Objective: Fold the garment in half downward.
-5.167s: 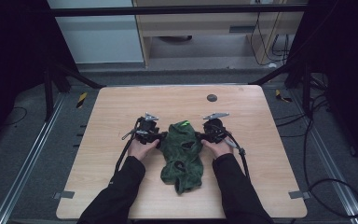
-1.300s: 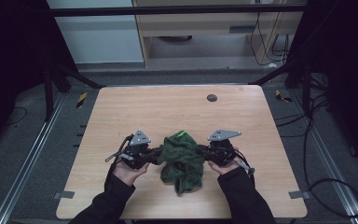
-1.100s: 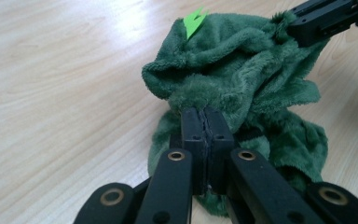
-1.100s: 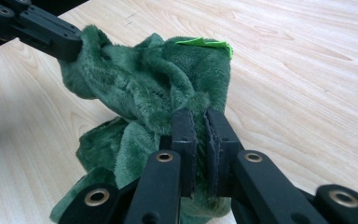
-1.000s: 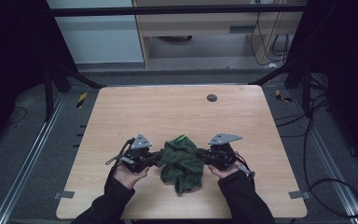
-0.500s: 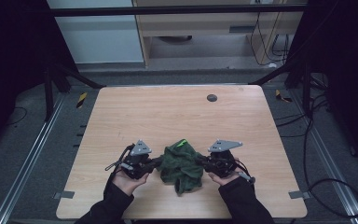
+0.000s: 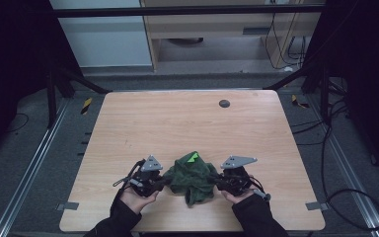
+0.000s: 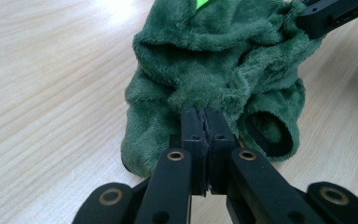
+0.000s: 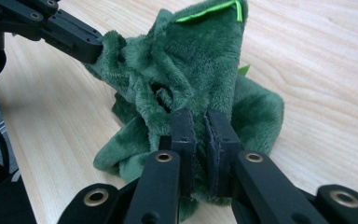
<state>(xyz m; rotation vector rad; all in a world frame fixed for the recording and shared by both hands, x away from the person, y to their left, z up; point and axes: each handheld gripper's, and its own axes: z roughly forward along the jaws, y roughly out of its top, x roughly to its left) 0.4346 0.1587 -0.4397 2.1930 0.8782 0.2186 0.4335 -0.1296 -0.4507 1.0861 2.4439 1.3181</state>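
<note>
A crumpled dark green plush garment (image 7: 193, 177) with a bright green tag lies bunched near the front edge of the wooden table (image 7: 187, 123). My left gripper (image 7: 164, 181) pinches its left side; in the left gripper view the jaws are pressed together on the plush garment (image 8: 214, 70) at the left gripper (image 8: 206, 112). From the right, my right gripper (image 7: 218, 182) grips the other side. In the right gripper view the right gripper (image 9: 200, 116) holds a fold of the garment (image 9: 200, 60) between its jaws, and the other hand's gripper bites the cloth at upper left.
A small dark round disc (image 7: 224, 103) sits far back on the table. Grey tape tabs mark the front corners (image 7: 67, 206). Black frame legs and cables stand around the table on the grey floor.
Both hands have drawn the garment toward the table's front edge. It has bunched into a tighter heap between the grippers.
</note>
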